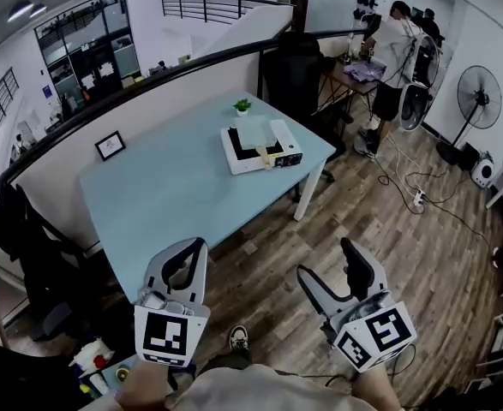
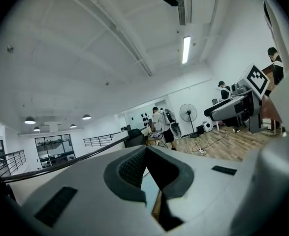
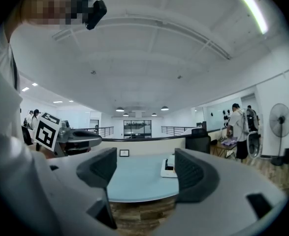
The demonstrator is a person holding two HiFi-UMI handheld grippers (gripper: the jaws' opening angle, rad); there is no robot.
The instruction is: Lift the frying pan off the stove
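Observation:
A white stove unit [image 1: 260,150] with a black front panel sits near the far right end of the light blue table [image 1: 174,187]; it also shows as the stove [image 3: 168,168] in the right gripper view. I cannot make out a frying pan on it. Both grippers hang over the wooden floor in front of the table, well short of the stove. My left gripper [image 1: 195,245] [image 2: 146,151] is shut, its tips meeting on nothing. My right gripper [image 1: 326,259] [image 3: 145,168] stands open and empty.
A small potted plant [image 1: 242,105] and a picture frame [image 1: 110,145] stand on the table. A black office chair [image 1: 290,71] is behind it. A person [image 1: 397,50] works at a far desk, near a fan [image 1: 478,101]. Cables and a power strip [image 1: 420,198] lie on the floor.

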